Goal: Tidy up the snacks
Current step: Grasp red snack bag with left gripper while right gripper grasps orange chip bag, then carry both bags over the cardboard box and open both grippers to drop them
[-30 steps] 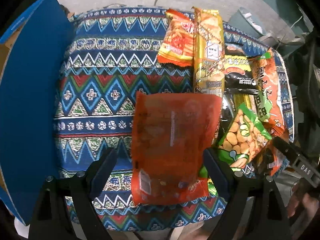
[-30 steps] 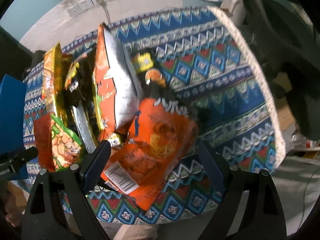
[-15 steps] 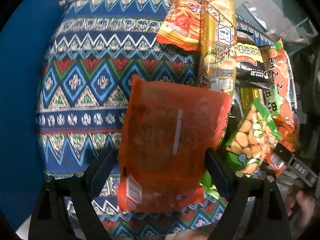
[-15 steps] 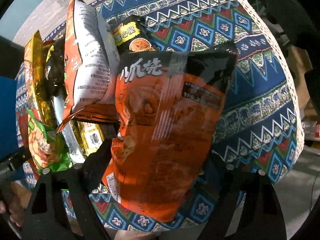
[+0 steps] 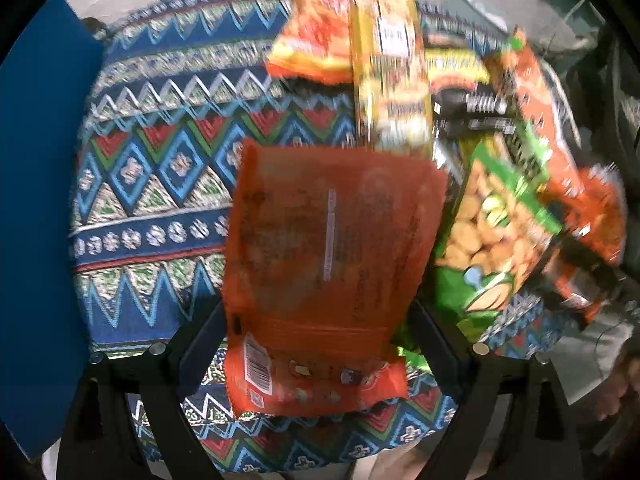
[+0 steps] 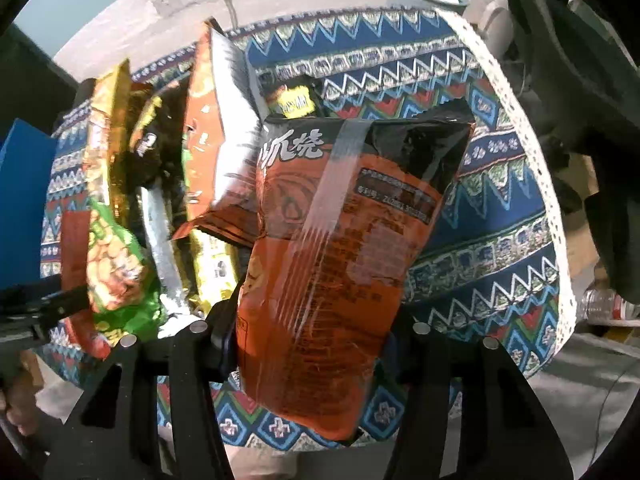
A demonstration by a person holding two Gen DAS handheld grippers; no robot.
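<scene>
- Two grippers are seen pointing down over a patterned tablecloth (image 5: 168,184)
- An orange snack bag (image 5: 332,264) is clamped by the left gripper (image 5: 316,320) at centre frame
- An orange-and-black bag (image 6: 340,248) lies between the closing jaws of the right gripper (image 6: 312,332), pads pressed on its sides
- More snack packets (image 6: 120,208) are piled at left of that view

Two hand-held grippers: left (image 5: 316,320), right (image 6: 312,332). One patterned cloth (image 5: 160,160). One blue box (image 5: 36,200). About eight snack packets.
</scene>
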